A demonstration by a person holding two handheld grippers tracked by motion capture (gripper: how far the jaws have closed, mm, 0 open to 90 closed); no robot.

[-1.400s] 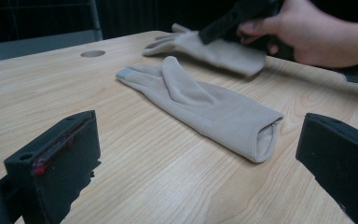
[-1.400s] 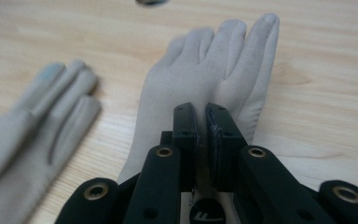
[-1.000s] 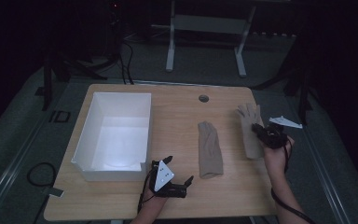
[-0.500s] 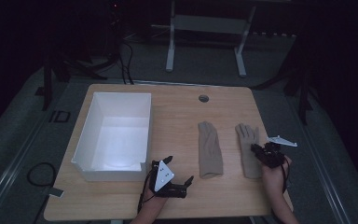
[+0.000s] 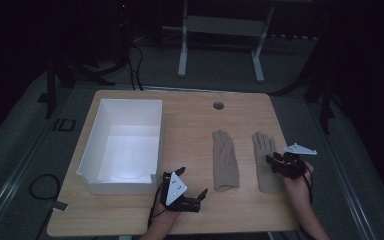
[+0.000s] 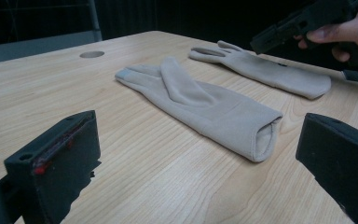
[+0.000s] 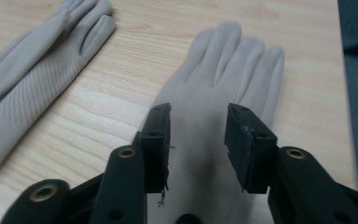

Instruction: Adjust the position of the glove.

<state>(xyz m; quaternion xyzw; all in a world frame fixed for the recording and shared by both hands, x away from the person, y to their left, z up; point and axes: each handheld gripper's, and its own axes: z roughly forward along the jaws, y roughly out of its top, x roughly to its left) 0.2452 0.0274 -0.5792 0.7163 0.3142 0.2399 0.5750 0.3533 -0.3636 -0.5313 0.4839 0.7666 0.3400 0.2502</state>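
since a second ago the right glove [image 5: 266, 162] has come down from the air at the table's [image 5: 190, 125] far right and now lies flat on the wood, fingers pointing away from the person, just beside the left glove [image 5: 225, 160]. the right tongs [image 5: 276, 164] have sunk with it and their jaws have just been opening; in the right gripper view they stand apart over the back of the glove [image 7: 223, 93], with cloth beneath the gap but neither pad pressing on it. this looks like a release: the glove is set down and let go, so the pair is now laid out side by side.

the left tongs [image 5: 192, 187] have kept their place near the front edge, right of the white box [image 5: 125, 145]. their jaws are wide open and hold nothing. in the left gripper view the left glove [image 6: 200, 102] lies ahead of them, cuff toward the jaws and fingers away, near but not touching, with the right glove [image 6: 265, 70] farther off under the other gripper.

the likely next step is for a gripper to close on a glove, perhaps to carry it to the box.
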